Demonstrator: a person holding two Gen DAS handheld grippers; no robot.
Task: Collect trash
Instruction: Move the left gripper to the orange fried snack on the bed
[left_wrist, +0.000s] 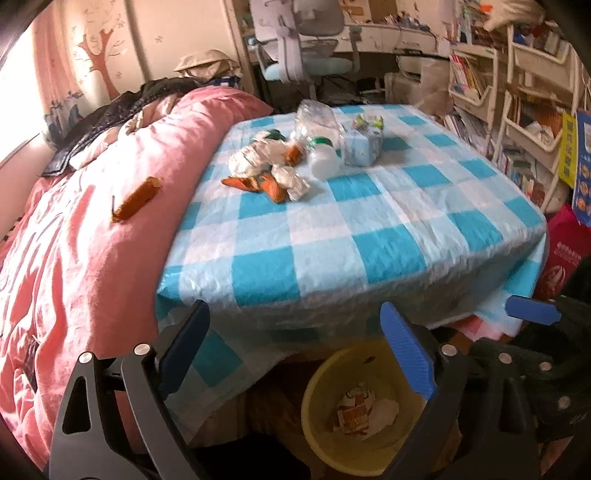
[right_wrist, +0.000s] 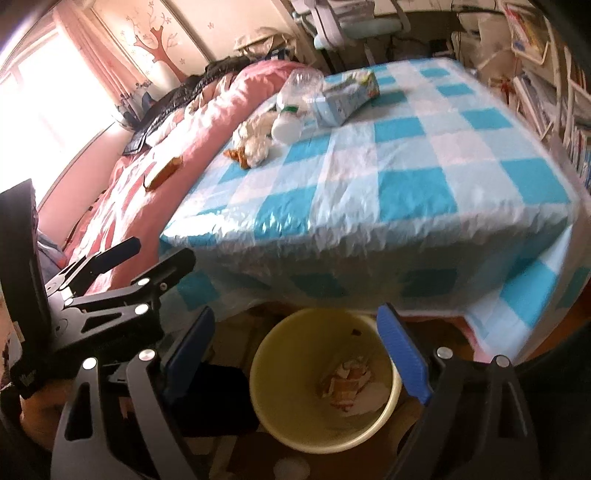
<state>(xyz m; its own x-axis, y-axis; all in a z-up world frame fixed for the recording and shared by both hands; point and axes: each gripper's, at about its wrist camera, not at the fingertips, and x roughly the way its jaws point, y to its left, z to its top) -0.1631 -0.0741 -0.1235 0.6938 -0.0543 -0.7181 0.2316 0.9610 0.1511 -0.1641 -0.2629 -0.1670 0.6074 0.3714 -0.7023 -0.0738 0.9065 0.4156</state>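
Hovering both hand-held grippers, left (left_wrist: 295, 350) and right (right_wrist: 297, 350), jaws apart and empty over the bin (right_wrist: 266, 354), so next I guess it's reaching for the trash pile (left_wrist: 266, 166) on the tabletop (left_wrist: 369, 229).

You won't find any writing here that can be read. The blue poster (left_wrist: 583, 166) and the yellow sheet (left_wrist: 567, 147) beside it at the bookshelf carry print too small and blurred to make out. The red bag (left_wrist: 563, 254) below them bears pale characters you can't decipher. The blue pack (left_wrist: 364, 142) on the checked cloth (left_wrist: 369, 236) shows only smeared colours.
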